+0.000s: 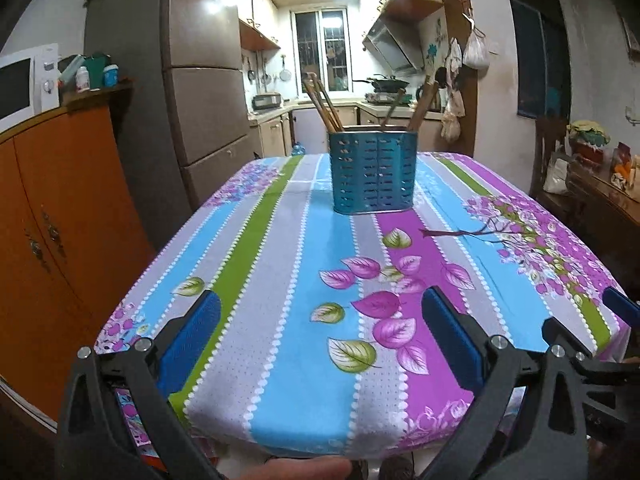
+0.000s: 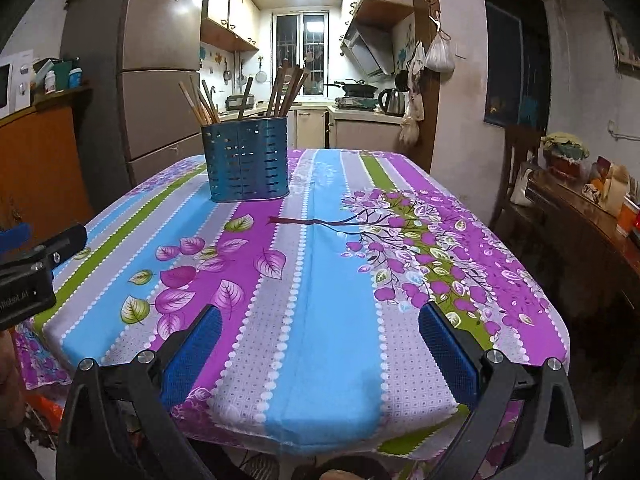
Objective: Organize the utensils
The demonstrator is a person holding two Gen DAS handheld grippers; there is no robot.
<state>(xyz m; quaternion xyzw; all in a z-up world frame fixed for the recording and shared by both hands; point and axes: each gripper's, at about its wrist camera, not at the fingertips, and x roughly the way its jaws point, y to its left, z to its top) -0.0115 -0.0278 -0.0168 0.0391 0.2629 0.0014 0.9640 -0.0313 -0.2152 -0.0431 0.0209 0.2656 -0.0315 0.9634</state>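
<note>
One blue perforated utensil holder (image 1: 372,172) stands upright toward the far end of the surface (image 1: 296,360), on the striped floral cloth that covers it. Its walls are pierced by rows of short slots. Inside, wooden chopsticks (image 1: 322,106) stand on end and lean outward in separate clusters: in the left wrist view, one cluster leans left and others rise at the centre and right; in the right wrist view, one cluster leans left, one stick stands near the middle, and a denser cluster (image 2: 288,90) rises at the right. Whether an inner partition separates these clusters cannot be determined.

The cloth between the holder and the near edge carries no loose utensils.

Left tongs (image 1: 320,344): jaws spread wide, blue pads facing each other, nothing between them, positioned over the near edge of the surface and well apart from the holder. Right tongs (image 2: 320,352): jaws likewise spread wide and empty, also over the near edge, with the holder ahead and to the left.

Beyond the surface: a refrigerator (image 1: 200,80), an orange cabinet (image 1: 60,216) bearing a microwave (image 1: 20,86), and a kitchen with a range hood (image 1: 394,46) and a kettle (image 2: 392,102).
</note>
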